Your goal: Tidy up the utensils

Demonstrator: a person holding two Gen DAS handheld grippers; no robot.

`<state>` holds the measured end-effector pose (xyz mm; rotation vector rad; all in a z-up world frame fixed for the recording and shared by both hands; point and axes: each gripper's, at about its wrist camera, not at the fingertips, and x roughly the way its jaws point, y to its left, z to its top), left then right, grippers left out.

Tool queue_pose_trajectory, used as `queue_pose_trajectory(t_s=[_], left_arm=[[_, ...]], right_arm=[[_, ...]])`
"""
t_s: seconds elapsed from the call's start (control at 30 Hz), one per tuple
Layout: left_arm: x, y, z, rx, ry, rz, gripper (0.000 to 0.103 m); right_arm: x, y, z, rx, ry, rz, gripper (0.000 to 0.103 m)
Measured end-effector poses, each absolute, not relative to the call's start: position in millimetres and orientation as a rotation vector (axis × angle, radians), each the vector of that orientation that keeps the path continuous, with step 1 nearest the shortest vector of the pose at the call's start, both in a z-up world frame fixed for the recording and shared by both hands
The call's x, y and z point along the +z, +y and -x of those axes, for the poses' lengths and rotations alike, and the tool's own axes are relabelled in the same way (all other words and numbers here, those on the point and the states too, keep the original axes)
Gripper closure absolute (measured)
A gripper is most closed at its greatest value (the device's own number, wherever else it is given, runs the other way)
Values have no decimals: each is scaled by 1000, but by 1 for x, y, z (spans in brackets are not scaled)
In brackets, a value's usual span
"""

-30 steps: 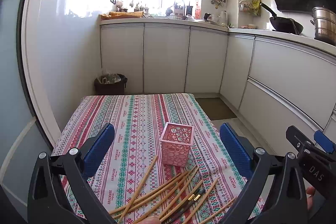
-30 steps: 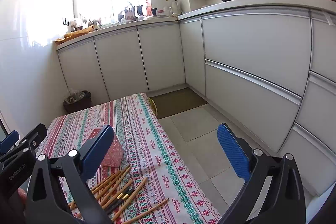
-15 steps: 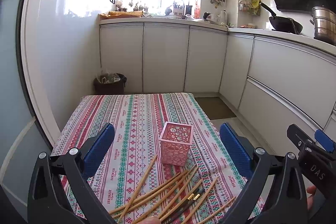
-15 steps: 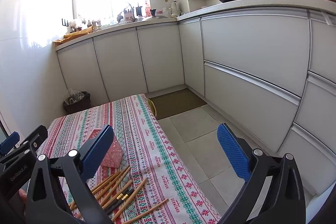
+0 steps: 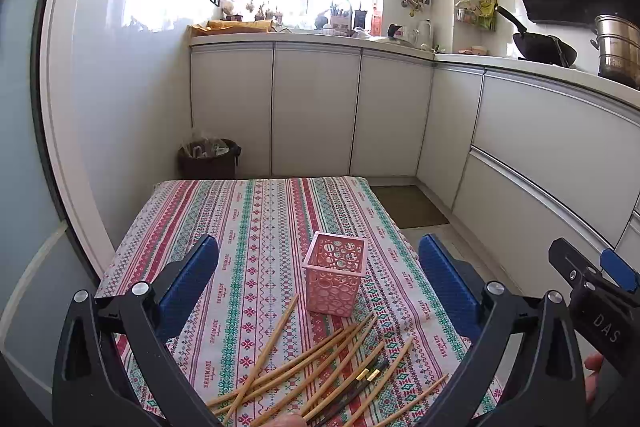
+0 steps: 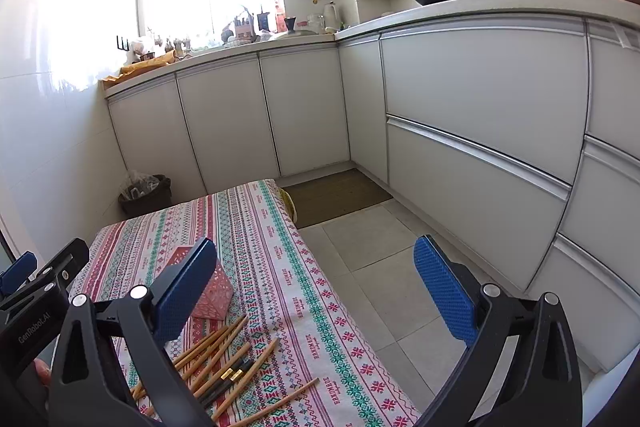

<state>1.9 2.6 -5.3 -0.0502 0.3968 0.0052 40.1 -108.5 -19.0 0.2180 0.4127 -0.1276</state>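
Note:
A pink perforated holder [image 5: 335, 273] stands upright on the patterned tablecloth [image 5: 248, 223]. Several wooden chopsticks [image 5: 316, 359] lie scattered in front of it, with a dark pair with gold bands [image 5: 362, 379] among them. My left gripper [image 5: 320, 283] is open above the near table, its blue pads either side of the holder in view, holding nothing. My right gripper [image 6: 316, 283] is open too, over the table's right edge, empty. In the right wrist view the holder [image 6: 214, 297] is partly hidden behind the left pad, and the chopsticks [image 6: 224, 359] lie below it.
White kitchen cabinets [image 5: 316, 107] run along the back and right. A dark bin [image 5: 210, 159] stands past the table's far end. A tiled floor [image 6: 380, 267] and a brown mat [image 6: 336, 193] lie right of the table. The other gripper [image 5: 596, 307] shows at the right edge.
Both views have shifted very slightly; the holder and chopsticks lie as before and both grippers stay open.

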Motion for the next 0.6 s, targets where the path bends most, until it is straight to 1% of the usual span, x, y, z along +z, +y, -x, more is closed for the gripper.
queue_pose_trajectory(t_s=[0.6], left_arm=[[-4,2,-2,3,401,50,7]], right_arm=[[-19,-109,-39,-128,419,-222,7]])
